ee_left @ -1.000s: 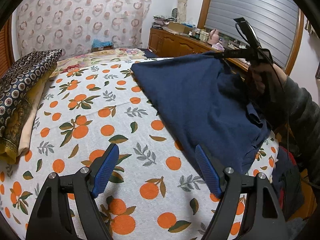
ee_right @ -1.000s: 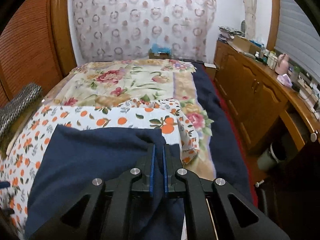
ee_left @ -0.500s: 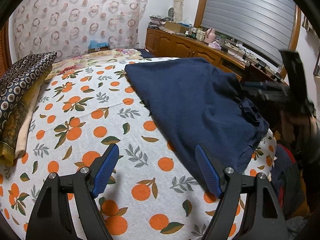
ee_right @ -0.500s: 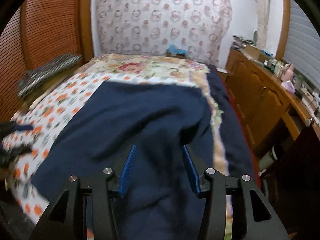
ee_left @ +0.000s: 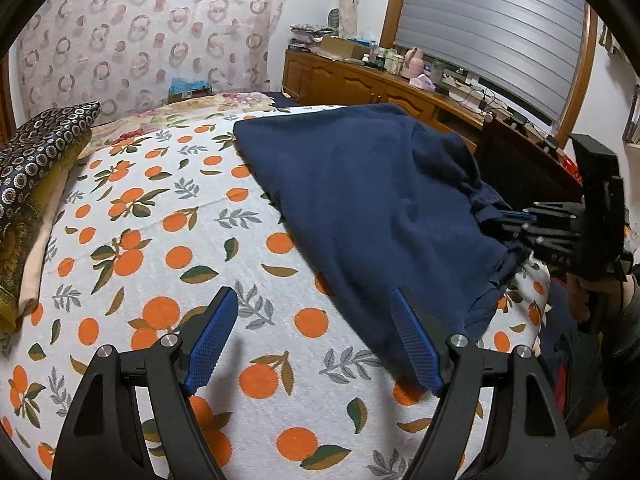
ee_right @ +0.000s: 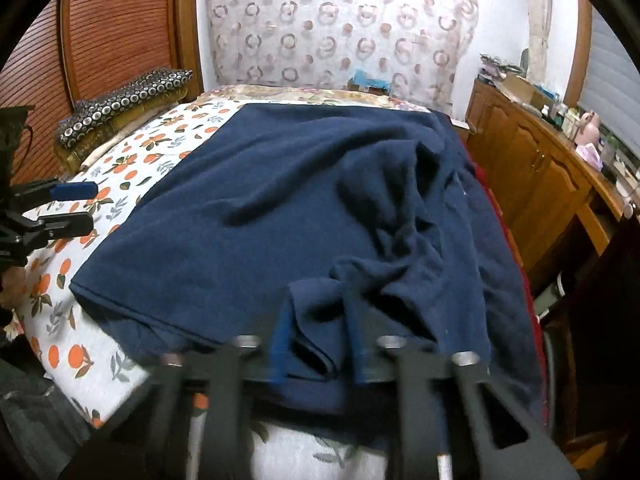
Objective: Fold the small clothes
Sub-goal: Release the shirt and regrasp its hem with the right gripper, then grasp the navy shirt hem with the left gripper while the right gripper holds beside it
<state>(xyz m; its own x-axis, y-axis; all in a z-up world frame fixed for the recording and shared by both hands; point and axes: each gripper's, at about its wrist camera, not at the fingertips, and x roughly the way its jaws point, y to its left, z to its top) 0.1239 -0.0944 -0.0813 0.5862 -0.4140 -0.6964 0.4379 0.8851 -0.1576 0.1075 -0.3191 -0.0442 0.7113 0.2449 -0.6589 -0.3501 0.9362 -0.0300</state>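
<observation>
Right tongs [ee_right: 318, 344] motion-blurred; their grip on navy garment [ee_right: 280, 208] unclear.

The left gripper [ee_left: 316, 344] hovers just above the bed's near edge with its blue fingers [ee_left: 211, 340] spread wide and nothing between them. The right gripper [ee_right: 318, 354] sits low at the bed's near right edge, its image blurred; its blue fingers [ee_right: 278, 350] stand apart with a bunched fold of navy cloth lying between them. Whether the pads press that fold cannot be told.
</observation>
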